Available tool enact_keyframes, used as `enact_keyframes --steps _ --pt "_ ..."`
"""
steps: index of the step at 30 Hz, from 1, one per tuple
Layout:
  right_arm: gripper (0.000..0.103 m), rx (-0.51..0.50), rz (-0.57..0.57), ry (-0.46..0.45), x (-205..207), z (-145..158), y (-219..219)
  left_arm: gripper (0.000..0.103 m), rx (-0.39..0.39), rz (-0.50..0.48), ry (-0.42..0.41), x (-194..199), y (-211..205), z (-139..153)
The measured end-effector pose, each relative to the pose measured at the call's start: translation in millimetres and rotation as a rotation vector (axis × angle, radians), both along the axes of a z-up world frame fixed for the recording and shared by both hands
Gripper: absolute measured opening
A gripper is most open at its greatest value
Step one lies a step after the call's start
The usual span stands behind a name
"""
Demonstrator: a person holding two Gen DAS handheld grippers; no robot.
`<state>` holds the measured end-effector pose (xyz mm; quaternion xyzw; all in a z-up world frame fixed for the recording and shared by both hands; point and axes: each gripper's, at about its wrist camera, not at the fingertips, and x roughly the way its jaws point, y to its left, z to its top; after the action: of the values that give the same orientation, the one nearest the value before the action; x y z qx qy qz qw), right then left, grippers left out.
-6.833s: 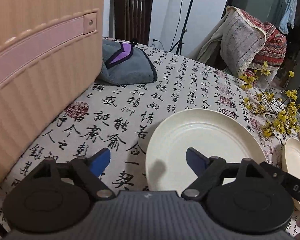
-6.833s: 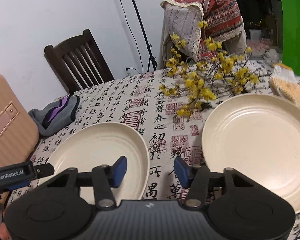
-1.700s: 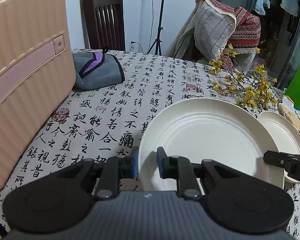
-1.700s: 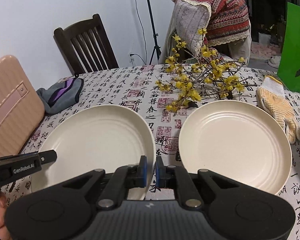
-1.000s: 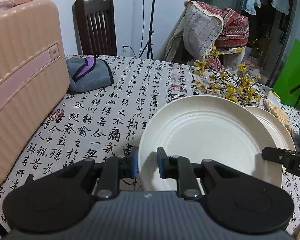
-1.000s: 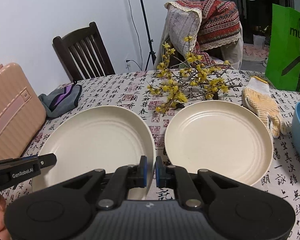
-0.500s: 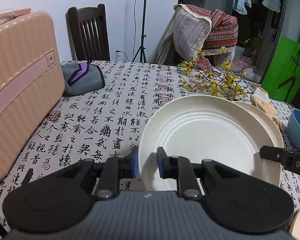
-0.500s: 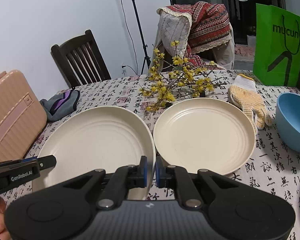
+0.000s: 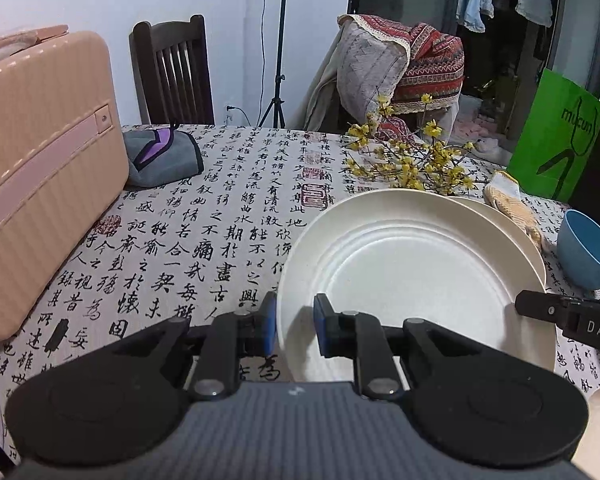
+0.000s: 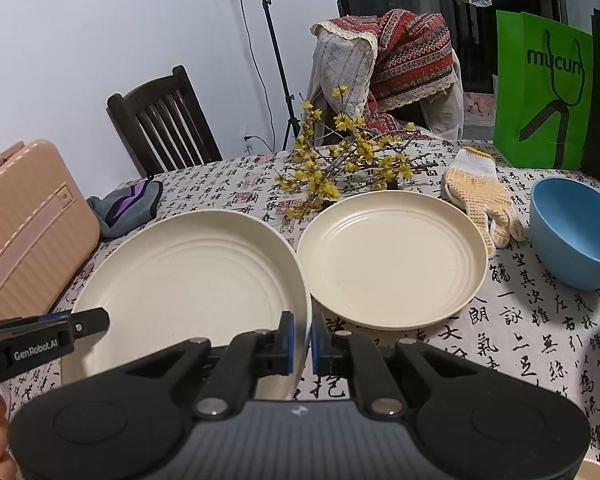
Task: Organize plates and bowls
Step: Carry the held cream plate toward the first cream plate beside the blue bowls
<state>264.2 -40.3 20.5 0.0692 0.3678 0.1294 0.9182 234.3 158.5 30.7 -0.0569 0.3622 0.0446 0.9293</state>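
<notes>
Cream carried plate [image 10: 188, 280] is clamped at opposite rims by the left gripper [image 9: 295, 324] and right gripper [image 10: 301, 342], held clear of the tabletop [image 9: 220, 216], presumably for stacking onto the second plate [image 10: 392, 260] near its right edge.

I see a smooth matt cream plate [image 10: 188, 280], a printed cloth table cover [image 9: 220, 240] and a dark wooden chair [image 9: 172, 72].
</notes>
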Motion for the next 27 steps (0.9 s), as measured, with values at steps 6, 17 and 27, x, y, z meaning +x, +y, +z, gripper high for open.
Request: enact_keyframes --steps 6,17,27 --pt "0.008 0.008 0.005 -0.006 -11 1 -4 0.019 -0.004 0.000 -0.011 -11 -2 4" --pt "0.008 0.015 0.009 -0.027 -30 5 -12 0.019 -0.007 -0.006 -0.025 -29 -8 10" --pt "0.008 0.027 0.000 -0.034 -45 7 -19 0.019 -0.002 -0.018 -0.039 -44 -15 13"
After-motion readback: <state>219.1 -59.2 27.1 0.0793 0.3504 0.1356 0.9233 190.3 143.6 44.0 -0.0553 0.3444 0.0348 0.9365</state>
